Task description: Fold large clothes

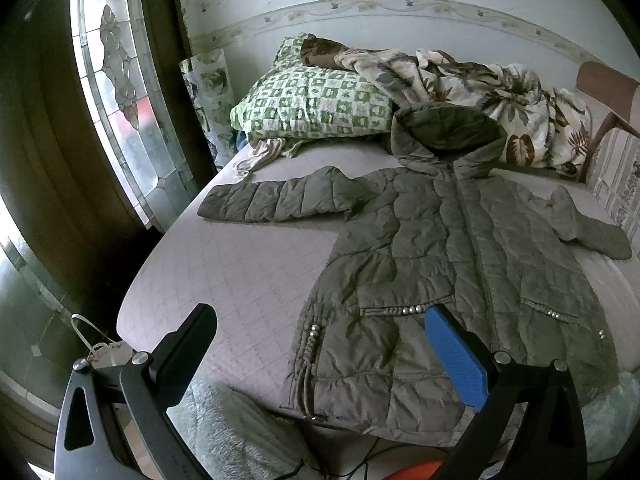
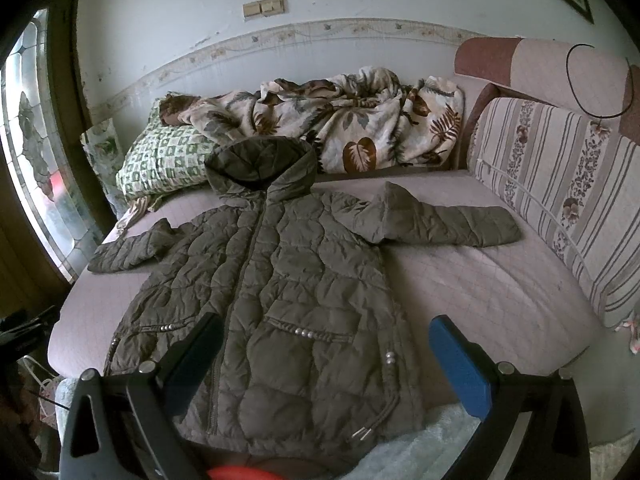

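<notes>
An olive quilted hooded coat (image 1: 440, 248) (image 2: 280, 272) lies flat and zipped on the pale pink bed (image 1: 224, 264) (image 2: 500, 292), both sleeves spread out sideways, hood toward the wall. My left gripper (image 1: 320, 316) hovers open over the coat's lower left hem, its blue pad (image 1: 456, 356) above the fabric and its black finger (image 1: 188, 352) over bare mattress. My right gripper (image 2: 326, 322) hangs open above the coat's lower right part near the pocket, nothing between its fingers.
A green checked pillow (image 1: 312, 104) (image 2: 164, 160) and a leaf-print blanket (image 1: 492, 92) (image 2: 360, 128) lie at the head of the bed. A striped cushion (image 2: 560, 184) lines the right side. A glass window (image 1: 120, 92) stands at left. A fuzzy light throw (image 1: 236, 432) hangs off the front edge.
</notes>
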### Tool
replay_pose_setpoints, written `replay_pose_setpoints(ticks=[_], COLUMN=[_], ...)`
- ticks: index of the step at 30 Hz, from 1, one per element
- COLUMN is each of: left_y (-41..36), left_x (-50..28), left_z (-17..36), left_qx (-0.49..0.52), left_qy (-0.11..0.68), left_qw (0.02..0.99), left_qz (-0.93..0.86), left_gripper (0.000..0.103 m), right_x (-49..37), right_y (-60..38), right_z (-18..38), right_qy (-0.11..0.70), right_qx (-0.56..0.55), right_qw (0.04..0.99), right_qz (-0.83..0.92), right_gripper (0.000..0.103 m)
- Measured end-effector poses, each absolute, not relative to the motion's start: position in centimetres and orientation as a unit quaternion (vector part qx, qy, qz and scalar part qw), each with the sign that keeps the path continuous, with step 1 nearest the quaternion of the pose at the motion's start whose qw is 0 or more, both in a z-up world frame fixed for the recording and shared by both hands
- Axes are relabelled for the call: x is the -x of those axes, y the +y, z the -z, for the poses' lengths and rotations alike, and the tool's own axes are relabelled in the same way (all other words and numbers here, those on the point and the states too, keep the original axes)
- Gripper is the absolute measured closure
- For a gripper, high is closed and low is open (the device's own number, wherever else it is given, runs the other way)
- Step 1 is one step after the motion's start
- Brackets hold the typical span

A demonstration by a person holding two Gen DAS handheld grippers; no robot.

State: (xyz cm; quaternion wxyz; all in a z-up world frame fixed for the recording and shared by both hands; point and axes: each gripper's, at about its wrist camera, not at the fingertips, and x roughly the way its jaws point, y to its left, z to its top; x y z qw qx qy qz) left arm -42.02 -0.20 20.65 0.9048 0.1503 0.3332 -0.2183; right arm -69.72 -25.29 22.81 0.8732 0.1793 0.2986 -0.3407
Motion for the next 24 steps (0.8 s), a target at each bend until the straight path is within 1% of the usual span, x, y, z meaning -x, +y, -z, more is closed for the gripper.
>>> replay_pose_setpoints(ticks=[24], left_y=[-1.8], left_x=[40.9], left_z=[-20.0], left_qx=[-0.156], left_qy=[0.351], left_qw=[0.894], left_qz=[0.229], left_gripper=[0.0], right_x=[67.8], right_y=[-26.3], right_z=[-22.3], right_qy=[0.322], right_qx=[-0.184], right_qw=[0.863], right_qz=[0.343], right_gripper=[0.0])
